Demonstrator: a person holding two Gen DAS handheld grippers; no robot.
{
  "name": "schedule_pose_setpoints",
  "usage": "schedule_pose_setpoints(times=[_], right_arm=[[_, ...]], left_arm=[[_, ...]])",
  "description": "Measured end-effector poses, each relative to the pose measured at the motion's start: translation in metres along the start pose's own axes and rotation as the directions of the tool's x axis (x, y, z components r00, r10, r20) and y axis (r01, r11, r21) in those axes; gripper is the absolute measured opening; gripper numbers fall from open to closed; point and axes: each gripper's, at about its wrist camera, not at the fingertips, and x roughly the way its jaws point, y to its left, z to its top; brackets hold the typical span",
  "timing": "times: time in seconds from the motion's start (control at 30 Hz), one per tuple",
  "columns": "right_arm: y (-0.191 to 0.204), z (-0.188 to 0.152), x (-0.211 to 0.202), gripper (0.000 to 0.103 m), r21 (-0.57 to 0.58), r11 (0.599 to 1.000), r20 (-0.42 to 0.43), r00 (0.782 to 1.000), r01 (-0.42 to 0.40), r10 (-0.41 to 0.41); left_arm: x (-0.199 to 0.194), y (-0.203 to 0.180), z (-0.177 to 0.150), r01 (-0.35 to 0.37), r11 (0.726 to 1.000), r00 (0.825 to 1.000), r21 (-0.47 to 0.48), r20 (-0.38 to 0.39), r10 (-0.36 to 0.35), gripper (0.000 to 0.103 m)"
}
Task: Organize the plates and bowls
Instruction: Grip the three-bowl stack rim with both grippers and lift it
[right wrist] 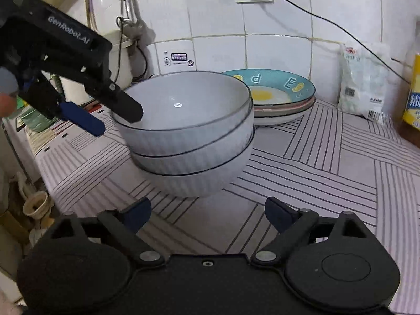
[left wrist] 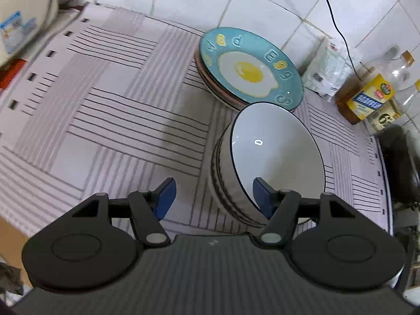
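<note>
Three grey bowls (right wrist: 191, 136) sit nested on the striped mat (right wrist: 328, 162), just in front of a stack of plates (right wrist: 283, 105) topped by a fried-egg design, near the tiled wall. You can judge these as glazed ceramic: stiff, heavy as a stack, slick at the surface and apt to chip on a knock. The top bowl sits slightly askew, so the stack may shift if nudged.

Your left gripper (right wrist: 115, 118) is at the top bowl's near rim with its jaws apart, one finger over the inside, the other outside. The rim is your best hold, pinched wall between pads. Your right gripper (right wrist: 210, 212) hovers in front of the stack, jaws apart, holding nothing. A bag (right wrist: 365, 84) stands well to the right.
</note>
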Motion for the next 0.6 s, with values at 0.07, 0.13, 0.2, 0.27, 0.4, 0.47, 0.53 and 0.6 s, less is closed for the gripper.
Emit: schedule_pose_setpoints(times=[0.07, 0.13, 0.2, 0.27, 0.4, 0.47, 0.53, 0.6], right_arm=[[-0.002, -0.001, 0.009, 0.096, -0.004, 1.0, -0.004, 1.0, 0.002, -0.002], [-0.004, 0.0, 0.015, 0.097, -0.008, 1.0, 0.011, 1.0, -0.003, 0.003], [-0.004, 0.001, 0.02, 0.099, -0.006, 1.0, 0.031, 0.999, -0.02, 0.02], [-0.001, 0.001, 0.025, 0.1, 0.001, 1.0, 0.048, 0.998, -0.03, 0.03], [0.008, 0.01, 0.029, 0.1, 0.006, 0.999, 0.061, 0.997, -0.042, 0.041], [0.012, 0.013, 0.03, 0.101, -0.022, 0.999, 0.066, 0.997, -0.029, 0.031], [0.011, 0.013, 0.033, 0.101, -0.024, 0.999, 0.064, 0.997, -0.033, 0.035], [0.007, 0.014, 0.035, 0.101, -0.012, 0.999, 0.055, 0.997, -0.052, 0.053]], left_arm=[[0.007, 0.001, 0.002, 0.027, 1.0, 1.0, 0.013, -0.001, -0.027, 0.064], [0.012, 0.001, 0.003, 0.037, 0.999, 0.999, 0.027, 0.004, -0.038, 0.064], [0.018, 0.001, 0.003, 0.053, 0.998, 0.999, 0.033, 0.003, -0.053, 0.064], [0.025, 0.003, 0.003, 0.075, 0.997, 0.997, 0.026, -0.005, -0.075, 0.064], [0.036, 0.008, 0.002, 0.109, 0.994, 0.994, -0.013, -0.016, -0.109, 0.062], [0.039, 0.007, 0.001, 0.132, 0.991, 0.991, -0.021, -0.022, -0.133, 0.057], [0.043, 0.007, 0.002, 0.15, 0.988, 0.988, -0.03, -0.028, -0.151, 0.052], [0.046, 0.005, 0.003, 0.154, 0.988, 0.988, -0.021, -0.028, -0.154, 0.055]])
